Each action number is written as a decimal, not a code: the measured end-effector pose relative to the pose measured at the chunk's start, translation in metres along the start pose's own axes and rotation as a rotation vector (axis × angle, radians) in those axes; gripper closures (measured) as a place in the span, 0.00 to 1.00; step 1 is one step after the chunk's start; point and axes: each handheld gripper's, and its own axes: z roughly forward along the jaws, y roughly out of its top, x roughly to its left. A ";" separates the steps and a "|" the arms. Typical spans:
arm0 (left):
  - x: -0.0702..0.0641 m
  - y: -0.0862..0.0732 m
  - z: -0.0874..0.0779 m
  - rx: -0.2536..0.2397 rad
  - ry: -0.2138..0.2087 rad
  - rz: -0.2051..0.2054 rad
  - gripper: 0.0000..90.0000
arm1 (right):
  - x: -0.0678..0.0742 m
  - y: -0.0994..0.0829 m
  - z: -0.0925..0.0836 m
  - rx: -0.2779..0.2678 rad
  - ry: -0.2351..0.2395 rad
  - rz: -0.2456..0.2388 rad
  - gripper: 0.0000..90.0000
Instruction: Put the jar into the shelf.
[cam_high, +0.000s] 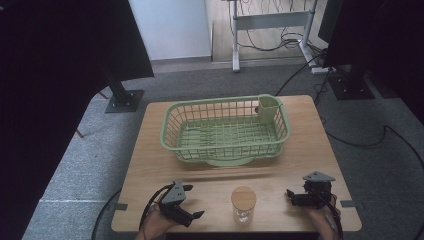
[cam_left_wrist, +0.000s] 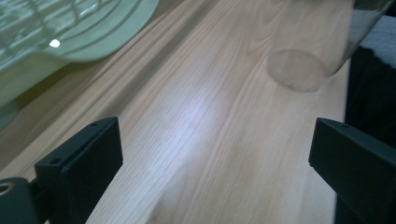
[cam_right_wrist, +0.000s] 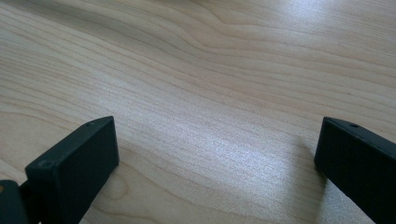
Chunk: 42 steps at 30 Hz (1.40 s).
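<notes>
A clear glass jar (cam_high: 243, 205) with a round wooden lid stands upright near the table's front edge, between the two grippers. My left gripper (cam_high: 194, 201) rests to its left, open, with nothing between its jaws. In the left gripper view the left gripper (cam_left_wrist: 215, 158) points over bare wood toward the jar's base (cam_left_wrist: 299, 70). My right gripper (cam_high: 291, 197) lies to the right of the jar, also open and holding nothing. In the right gripper view the right gripper (cam_right_wrist: 215, 154) has bare wood between its wide-apart jaws.
A light green wire-style basket (cam_high: 210, 103) stands at the back middle of the wooden table (cam_high: 150, 165), with a small green cup holder (cam_high: 269, 107) in its far right corner. The basket's base (cam_left_wrist: 93, 28) appears in the left gripper view. Cables and stand feet lie on the floor around.
</notes>
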 end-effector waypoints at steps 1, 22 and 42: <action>-0.002 0.002 0.001 -0.005 -0.006 0.003 0.03 | 0.000 0.000 0.000 0.000 0.000 0.000 0.00; -0.025 0.030 0.017 -0.046 -0.102 0.047 0.03 | 0.000 0.000 0.000 0.000 0.000 0.000 0.00; -0.039 0.064 0.029 -0.079 -0.178 0.098 0.03 | 0.000 0.000 0.000 0.000 0.000 0.000 0.00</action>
